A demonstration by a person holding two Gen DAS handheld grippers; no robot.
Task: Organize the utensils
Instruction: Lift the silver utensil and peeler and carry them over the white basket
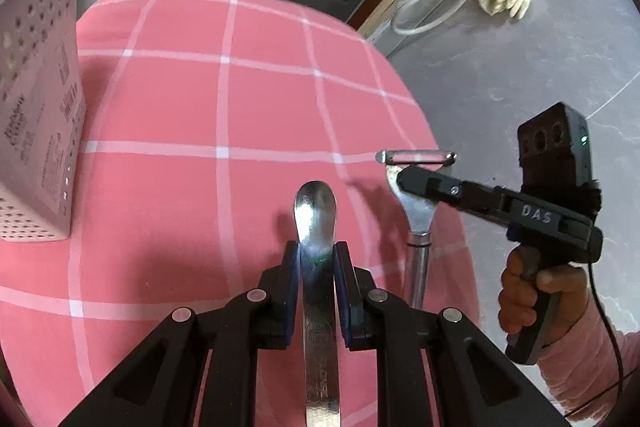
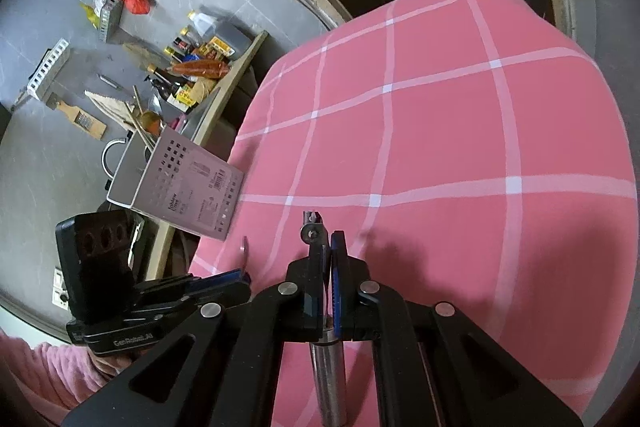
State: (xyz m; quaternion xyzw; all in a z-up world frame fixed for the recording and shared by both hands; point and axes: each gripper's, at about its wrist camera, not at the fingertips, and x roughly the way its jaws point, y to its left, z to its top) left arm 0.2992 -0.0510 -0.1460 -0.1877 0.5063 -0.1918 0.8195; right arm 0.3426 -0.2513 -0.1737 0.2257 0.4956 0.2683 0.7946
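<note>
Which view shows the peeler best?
Left wrist view. There the peeler appears side-on: blade bar, Y-shaped head and metal handle all visible, held by the right gripper. The right wrist view shows only its handle below the shut jaws and a bit of the head past them, seen end-on.

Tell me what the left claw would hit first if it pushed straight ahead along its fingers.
Probably nothing at first: the left claw, shut on the spoon, points across bare pink checked cloth. The perforated holder stands off to the left, out of that line. Depth is uncertain.
</note>
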